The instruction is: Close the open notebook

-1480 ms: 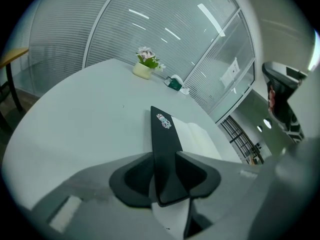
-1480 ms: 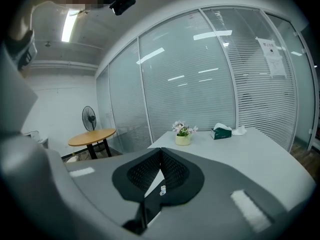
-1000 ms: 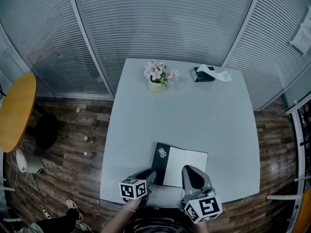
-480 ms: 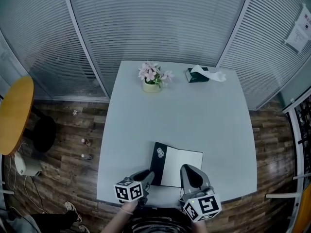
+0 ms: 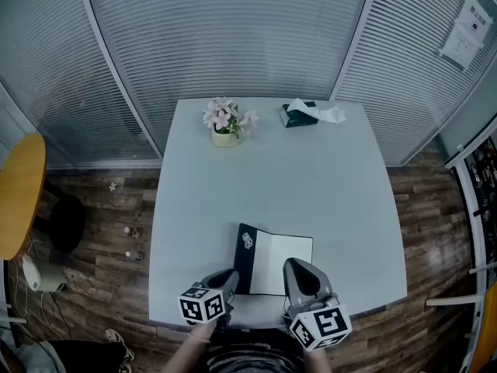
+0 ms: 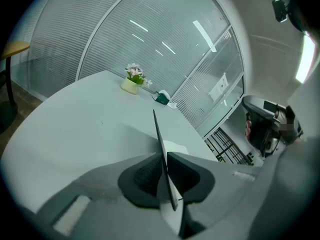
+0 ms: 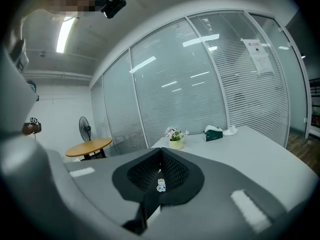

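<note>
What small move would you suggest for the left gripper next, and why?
Probably swing the left gripper rightward, folding the dark cover over the white page. Its jaws have just been closing and now pinch the cover, which stands raised on edge.

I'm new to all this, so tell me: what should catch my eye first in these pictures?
First, the open notebook near the front edge of the grey table, its black cover raised on edge between the jaws of the left gripper, which have just been closing on it. The right gripper is at the white page. At the far edge stand a pot of pink flowers and a green tissue box.
</note>
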Motion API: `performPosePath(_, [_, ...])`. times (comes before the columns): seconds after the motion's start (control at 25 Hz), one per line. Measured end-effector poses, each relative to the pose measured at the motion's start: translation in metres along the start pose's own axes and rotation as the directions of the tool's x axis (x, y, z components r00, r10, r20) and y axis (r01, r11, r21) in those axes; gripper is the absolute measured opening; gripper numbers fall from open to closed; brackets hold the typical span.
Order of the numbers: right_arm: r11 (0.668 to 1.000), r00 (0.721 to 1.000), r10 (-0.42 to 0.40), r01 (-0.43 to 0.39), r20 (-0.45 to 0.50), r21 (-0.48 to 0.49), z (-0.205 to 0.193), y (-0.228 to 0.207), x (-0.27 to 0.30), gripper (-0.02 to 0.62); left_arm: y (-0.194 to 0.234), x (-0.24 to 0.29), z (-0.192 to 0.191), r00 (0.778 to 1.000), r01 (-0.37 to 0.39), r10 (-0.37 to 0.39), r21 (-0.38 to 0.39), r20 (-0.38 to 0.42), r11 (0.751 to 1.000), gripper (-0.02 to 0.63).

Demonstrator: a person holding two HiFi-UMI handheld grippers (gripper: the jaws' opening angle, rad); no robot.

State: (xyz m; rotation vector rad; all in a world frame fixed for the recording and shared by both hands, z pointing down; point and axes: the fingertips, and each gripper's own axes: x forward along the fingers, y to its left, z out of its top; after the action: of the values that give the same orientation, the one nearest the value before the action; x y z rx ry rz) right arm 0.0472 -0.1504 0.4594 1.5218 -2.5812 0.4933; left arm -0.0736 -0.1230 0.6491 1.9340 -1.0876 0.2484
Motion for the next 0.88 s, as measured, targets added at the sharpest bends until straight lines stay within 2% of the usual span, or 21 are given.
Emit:
performPosePath(0.36, [1.0,0.999,-0.029,0.029,0.015,0.003,0.003,-0.023,-0.014,0.003,-0.015,0.004,0.001,1.0,-0.014,0.015,0.038,-0.013,0.999,0.04])
performPosePath(0.88, [1.0,1.0,0.007,-0.007,0.004,-0.029,0.001,-0.031,-0.026,0.003,-0.041,0.01,0.001,1.0,-0.006,0.005,0.055,0.014,0.998,0.034])
